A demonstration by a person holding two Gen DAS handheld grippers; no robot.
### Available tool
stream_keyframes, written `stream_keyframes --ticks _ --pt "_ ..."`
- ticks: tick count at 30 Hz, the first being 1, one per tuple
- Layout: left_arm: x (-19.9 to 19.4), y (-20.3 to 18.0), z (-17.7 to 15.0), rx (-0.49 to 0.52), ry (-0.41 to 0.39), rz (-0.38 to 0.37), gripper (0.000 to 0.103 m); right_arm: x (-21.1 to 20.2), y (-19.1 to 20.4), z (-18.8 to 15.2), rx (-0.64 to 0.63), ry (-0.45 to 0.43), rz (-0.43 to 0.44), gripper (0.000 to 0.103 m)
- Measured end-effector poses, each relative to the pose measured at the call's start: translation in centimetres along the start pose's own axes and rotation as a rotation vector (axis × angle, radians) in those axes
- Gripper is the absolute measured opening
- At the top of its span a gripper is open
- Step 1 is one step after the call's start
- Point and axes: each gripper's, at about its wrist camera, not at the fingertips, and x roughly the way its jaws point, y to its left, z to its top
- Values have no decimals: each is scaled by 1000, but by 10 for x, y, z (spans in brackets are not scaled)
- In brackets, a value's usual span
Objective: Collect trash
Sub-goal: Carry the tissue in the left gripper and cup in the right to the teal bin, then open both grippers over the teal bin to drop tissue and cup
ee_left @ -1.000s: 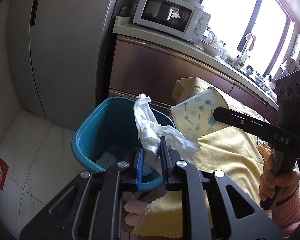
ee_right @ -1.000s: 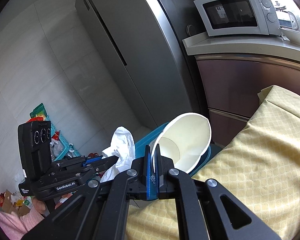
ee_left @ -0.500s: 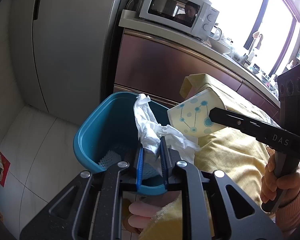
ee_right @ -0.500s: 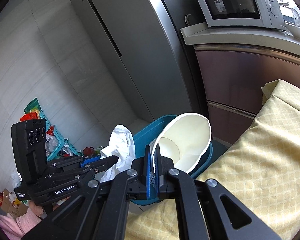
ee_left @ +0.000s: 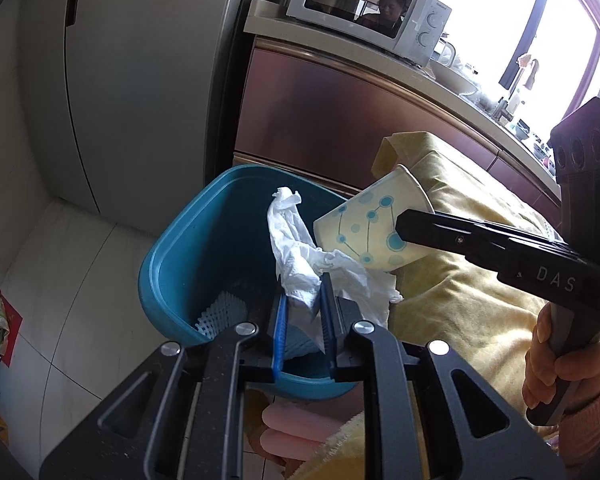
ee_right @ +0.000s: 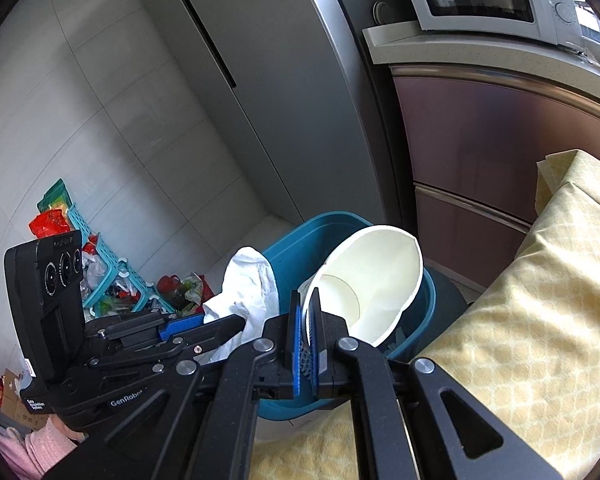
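Observation:
My left gripper is shut on a crumpled white tissue and holds it over the open blue trash bin. My right gripper is shut on the rim of a white paper cup with blue dots, held tilted over the same bin. The two grippers are side by side above the bin. The tissue also shows in the right wrist view.
A yellow cloth-covered table lies right of the bin. A grey fridge and brown cabinets with a microwave stand behind. A teal rack with clutter sits on the floor at left.
Both grippers have moved forward and down toward the bin with the tissue and cup still held. The bin looks closer and larger in both views.

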Motion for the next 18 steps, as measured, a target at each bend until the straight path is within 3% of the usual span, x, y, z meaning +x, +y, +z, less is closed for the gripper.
stream_keyframes --ticks 8,14,18 --pt "28 4 3 -10 43 37 17 28 0 7 2 60 -21 7" --pt "51 7 3 -16 58 61 17 27 -2 9 19 45 -20 10" --pt "62 6 2 -20 61 66 24 16 -3 5 17 32 -9 12"
